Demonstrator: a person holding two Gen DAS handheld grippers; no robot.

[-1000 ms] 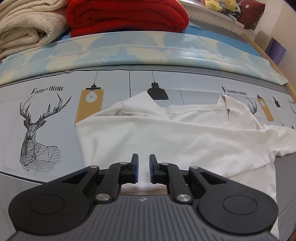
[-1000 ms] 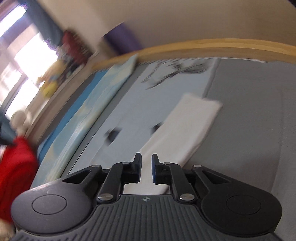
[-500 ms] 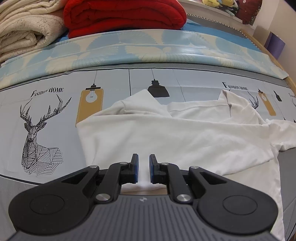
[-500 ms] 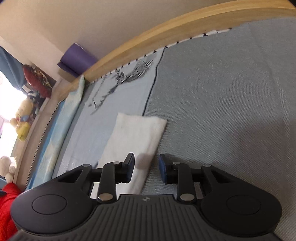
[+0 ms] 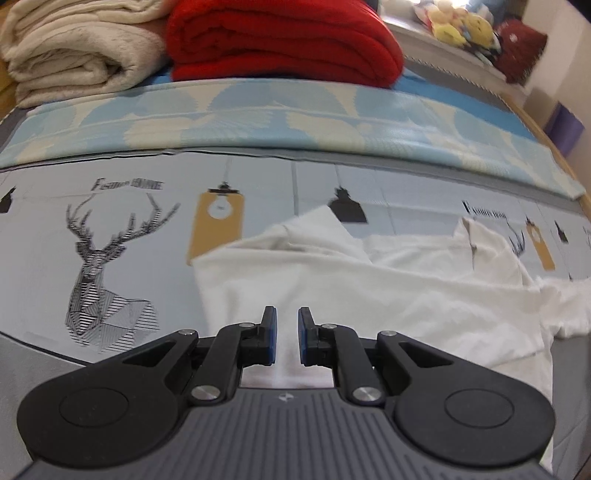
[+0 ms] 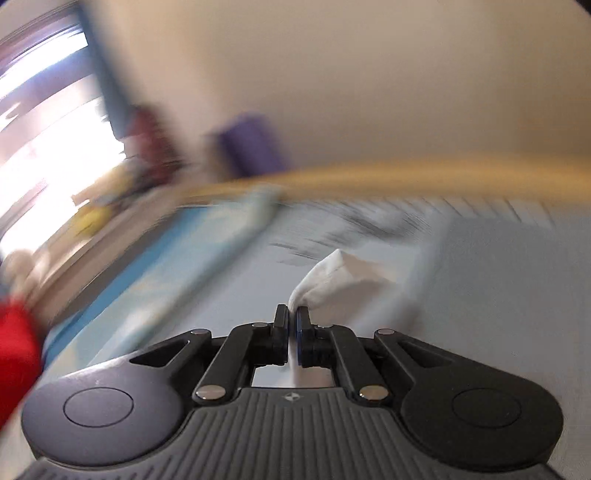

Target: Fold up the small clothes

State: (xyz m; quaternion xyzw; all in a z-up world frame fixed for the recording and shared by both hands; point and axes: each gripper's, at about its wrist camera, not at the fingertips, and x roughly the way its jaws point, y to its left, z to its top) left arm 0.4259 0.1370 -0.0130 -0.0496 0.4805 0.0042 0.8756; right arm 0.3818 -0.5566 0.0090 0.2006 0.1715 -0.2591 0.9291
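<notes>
- The white shirt (image 5: 369, 291) lies spread and rumpled on the bed (image 5: 44, 258), over the printed sheet, toward the bed's right side.
- One sleeve points toward the far edge of the bed, near a black lamp print; the collar area sits further right.
- The left hand-held gripper (image 5: 287, 341) hovers over the shirt's near hem with its jaws released, a clear gap between the blue pads and white cloth visible through it.
- The right hand-held gripper (image 6: 291, 334) is clenched on a bunched piece of white cloth (image 6: 332, 280), which rises in a peak from between the nearly closed jaws. This view is heavily blurred, so I cannot tell which part of the shirt this is.
- A deer print (image 5: 107, 273) marks the sheet left of the shirt.
- Along the bed's far edge runs a folded blue-and-cream quilt (image 5: 288, 122), with a red blanket (image 5: 280, 40) and a cream blanket (image 5: 77, 48) stacked behind it.
- Stuffed toys (image 5: 458, 22) sit on a ledge beyond the far right corner.
</notes>
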